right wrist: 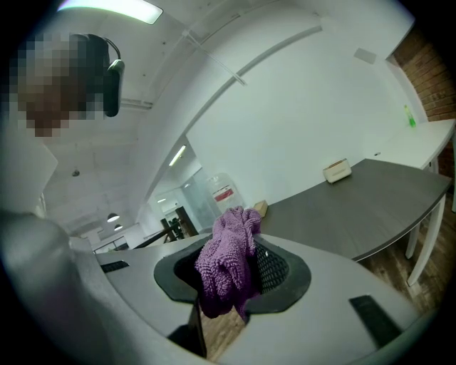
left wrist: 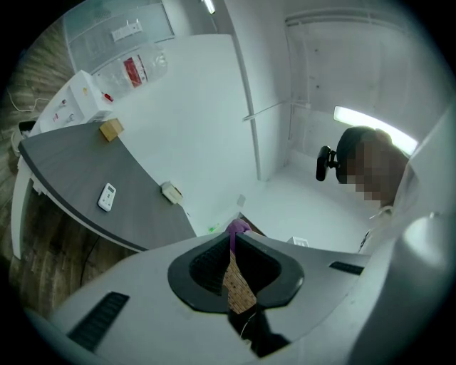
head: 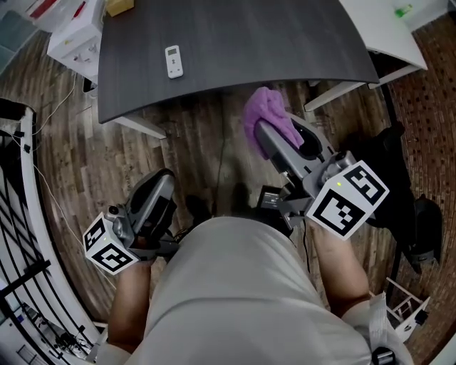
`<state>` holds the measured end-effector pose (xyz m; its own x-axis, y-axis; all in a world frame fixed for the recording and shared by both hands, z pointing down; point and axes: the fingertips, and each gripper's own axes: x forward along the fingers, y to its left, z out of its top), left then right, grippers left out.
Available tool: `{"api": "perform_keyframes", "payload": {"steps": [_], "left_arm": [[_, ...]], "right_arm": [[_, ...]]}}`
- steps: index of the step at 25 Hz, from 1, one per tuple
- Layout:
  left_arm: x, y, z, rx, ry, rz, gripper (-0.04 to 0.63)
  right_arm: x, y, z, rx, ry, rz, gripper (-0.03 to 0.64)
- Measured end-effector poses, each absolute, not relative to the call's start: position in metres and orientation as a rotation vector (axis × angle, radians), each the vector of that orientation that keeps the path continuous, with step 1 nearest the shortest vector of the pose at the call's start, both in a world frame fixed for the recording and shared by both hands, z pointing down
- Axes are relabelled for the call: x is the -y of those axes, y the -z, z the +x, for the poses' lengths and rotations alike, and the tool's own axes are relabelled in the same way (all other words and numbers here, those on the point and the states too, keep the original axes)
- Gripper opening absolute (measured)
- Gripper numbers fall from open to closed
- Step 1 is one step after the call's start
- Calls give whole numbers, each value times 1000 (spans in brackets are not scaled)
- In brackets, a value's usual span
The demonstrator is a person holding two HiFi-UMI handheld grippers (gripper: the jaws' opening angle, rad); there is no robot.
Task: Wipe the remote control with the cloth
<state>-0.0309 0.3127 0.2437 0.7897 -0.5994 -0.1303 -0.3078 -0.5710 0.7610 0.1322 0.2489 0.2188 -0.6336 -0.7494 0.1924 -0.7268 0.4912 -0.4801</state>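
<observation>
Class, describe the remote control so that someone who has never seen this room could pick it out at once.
Find the dark grey table with the curved front edge. On its left part, with bare tabletop all round it, lies the remote control. It is a small, flat, white slab, unlike the tan block at the far edge.

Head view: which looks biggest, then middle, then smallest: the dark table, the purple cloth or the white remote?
1. dark table: biggest by far.
2. purple cloth: middle, though it seems nearer the camera, which may make it look bigger.
3. white remote: smallest.
</observation>
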Motion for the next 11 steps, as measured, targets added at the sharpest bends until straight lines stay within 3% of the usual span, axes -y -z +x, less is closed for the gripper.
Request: {"api": "perform_keyframes", "payload": {"steps": [11], "left_arm": [[-316, -237, -45, 583, 472, 2229, 23]], "right_arm": [[-258, -222, 104, -2676, 852, -1333, 129]]}}
